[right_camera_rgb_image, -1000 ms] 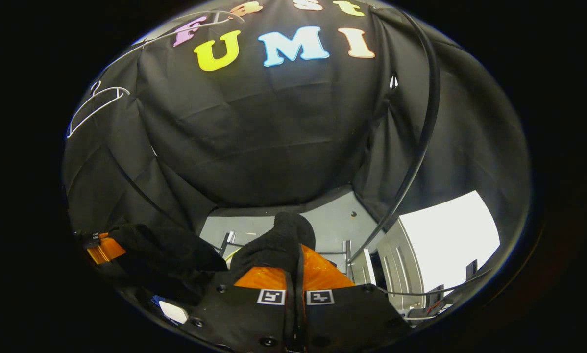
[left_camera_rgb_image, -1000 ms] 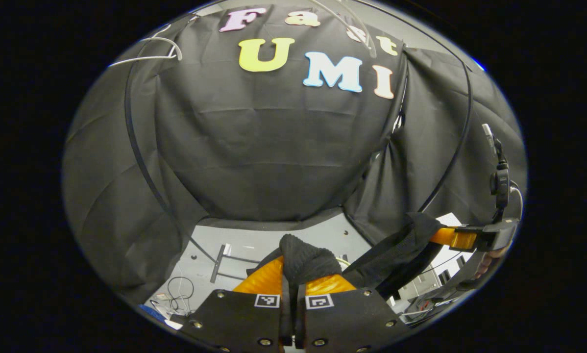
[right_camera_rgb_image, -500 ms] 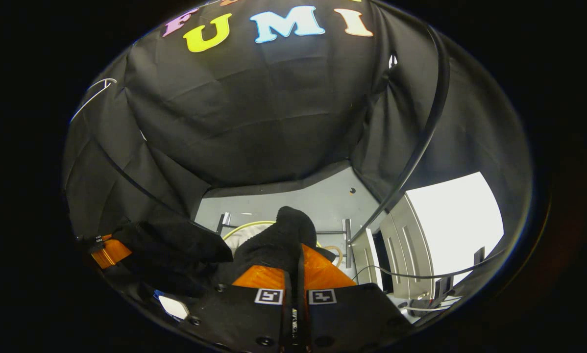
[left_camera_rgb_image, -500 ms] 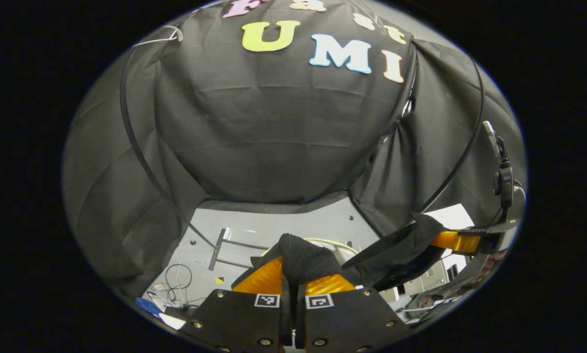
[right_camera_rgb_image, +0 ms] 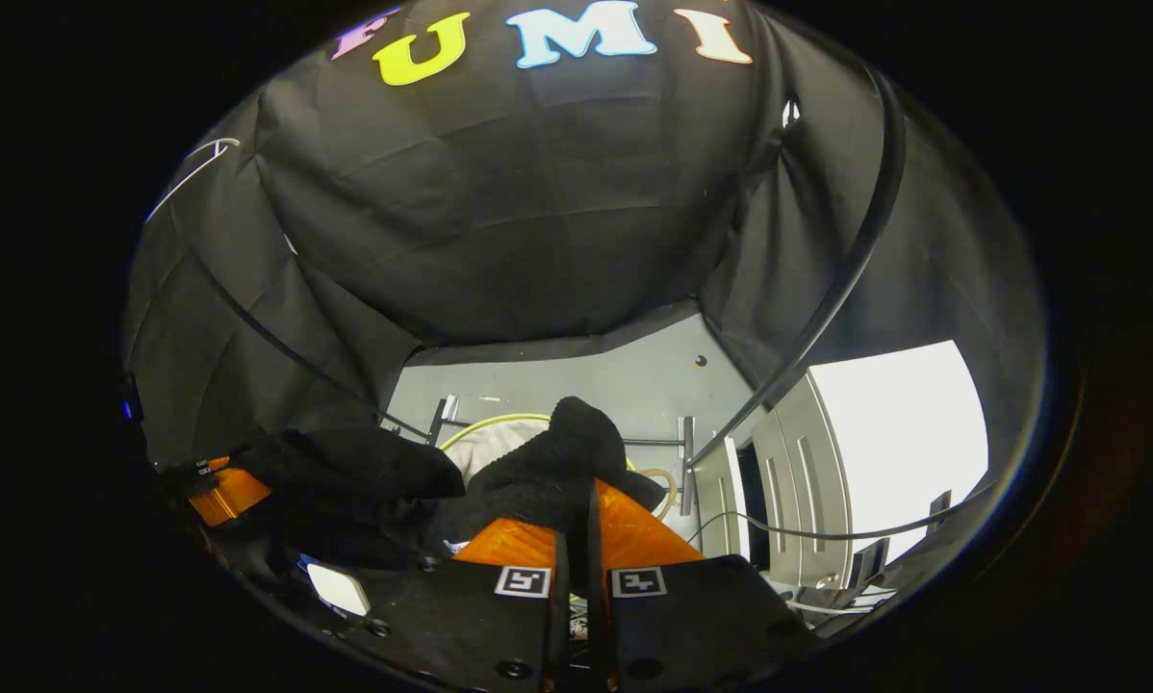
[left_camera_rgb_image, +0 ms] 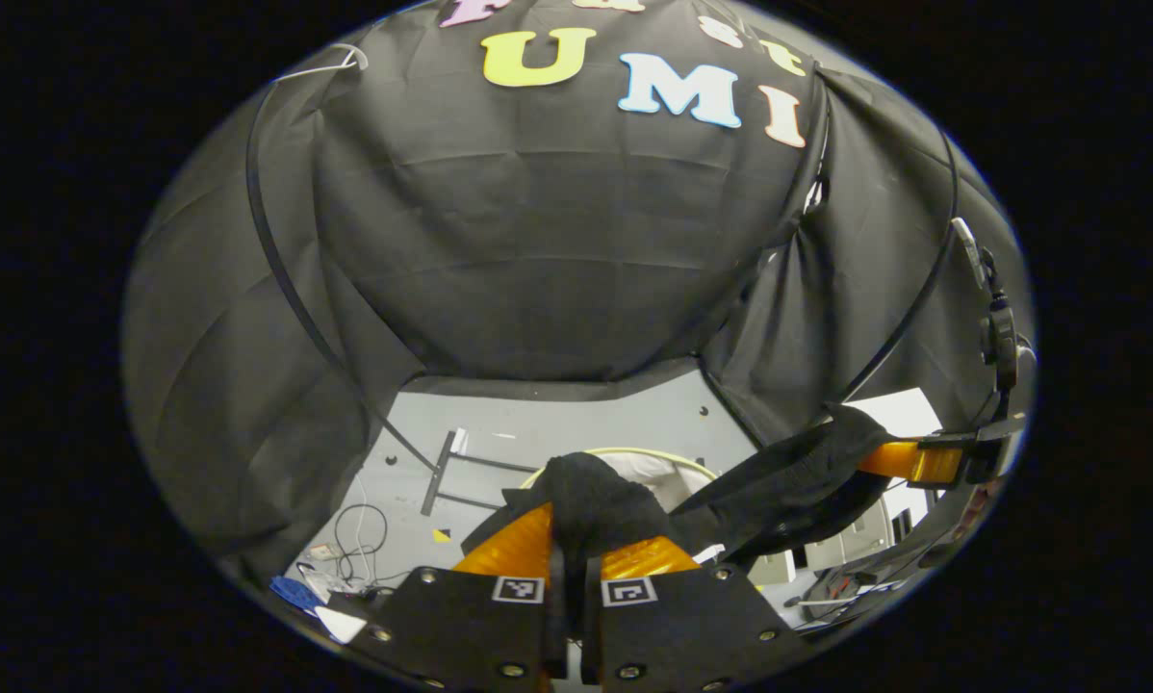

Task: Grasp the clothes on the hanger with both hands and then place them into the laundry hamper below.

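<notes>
Garment: the dark knit clothes [left_camera_rgb_image: 596,496] hang between the two tools, clear of the hanger and above the floor; a bunched fold rises from each pair of fingers.
Left gripper [left_camera_rgb_image: 569,563]: clenched on one fold of the fabric, both fingers pressing it.
Right gripper [right_camera_rgb_image: 576,544]: likewise closed tight on its own fold; in the left gripper view the same tool shows at far right, cloth trailing from its tip.
Span: the cloth sags in a loose band between the two holds, not taut.
Hamper: a pale, yellow-rimmed laundry hamper [right_camera_rgb_image: 499,438] sits on the grey floor below and just beyond the fingers, partly hidden by the fabric.
Hanger: a white wire hanger [left_camera_rgb_image: 321,67] stays high at the upper left, bare.
Handling, judged: soft, limp, light; thick knit gives good friction, low slip risk. No fragility.
Grip point, judged: bunched edges near the top, as now; the slack middle should drop in first.
Risk, judged: a trailing end may drape over the hamper rim.
</notes>
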Demonstrator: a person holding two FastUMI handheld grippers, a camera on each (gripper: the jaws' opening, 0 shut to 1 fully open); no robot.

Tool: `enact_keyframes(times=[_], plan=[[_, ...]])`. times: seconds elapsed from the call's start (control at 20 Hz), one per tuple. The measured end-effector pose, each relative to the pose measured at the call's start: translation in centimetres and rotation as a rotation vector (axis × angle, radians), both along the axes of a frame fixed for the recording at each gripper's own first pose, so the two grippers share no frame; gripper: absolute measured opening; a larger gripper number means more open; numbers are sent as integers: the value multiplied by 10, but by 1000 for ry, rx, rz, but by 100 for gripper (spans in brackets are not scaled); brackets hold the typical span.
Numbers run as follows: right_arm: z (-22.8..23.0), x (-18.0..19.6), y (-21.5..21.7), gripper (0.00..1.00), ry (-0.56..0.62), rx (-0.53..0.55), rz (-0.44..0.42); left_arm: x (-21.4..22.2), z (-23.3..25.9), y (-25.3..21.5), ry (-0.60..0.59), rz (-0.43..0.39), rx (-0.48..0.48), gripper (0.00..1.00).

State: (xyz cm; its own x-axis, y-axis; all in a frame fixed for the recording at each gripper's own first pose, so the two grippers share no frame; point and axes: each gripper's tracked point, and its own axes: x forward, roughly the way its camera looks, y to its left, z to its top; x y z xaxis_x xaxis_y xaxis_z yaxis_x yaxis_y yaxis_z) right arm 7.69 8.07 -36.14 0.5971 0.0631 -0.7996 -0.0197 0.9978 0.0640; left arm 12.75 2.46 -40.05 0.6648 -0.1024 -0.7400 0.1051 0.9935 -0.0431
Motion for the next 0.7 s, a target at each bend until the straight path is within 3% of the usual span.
enact_keyframes(times=[0.2, 0.25, 0.35, 0.4, 0.5, 0.6, 0.7], plan=[[-1, -9, 5, 18, 31, 5, 27, -13, -9, 8, 17, 24, -12, 12], [1, -12, 5, 14, 40, -2, 31, -20, -11, 9, 25, 28, -16, 12], [6, -17, 6, 29, 34, -4, 40, -31, -14, 12, 41, 34, -27, 16], [7, -20, 6, 36, 26, -3, 45, -35, -13, 11, 48, 31, -31, 30], [11, -25, 4, 39, 11, -20, 61, -37, -12, 15, 28, 29, -21, 58], [16, -31, 0, 65, 6, -36, 76, -42, -11, 24, 16, 40, 0, 86], [20, -36, -7, 86, -4, -42, 62, -48, -8, 29, 16, 58, 8, 90]])
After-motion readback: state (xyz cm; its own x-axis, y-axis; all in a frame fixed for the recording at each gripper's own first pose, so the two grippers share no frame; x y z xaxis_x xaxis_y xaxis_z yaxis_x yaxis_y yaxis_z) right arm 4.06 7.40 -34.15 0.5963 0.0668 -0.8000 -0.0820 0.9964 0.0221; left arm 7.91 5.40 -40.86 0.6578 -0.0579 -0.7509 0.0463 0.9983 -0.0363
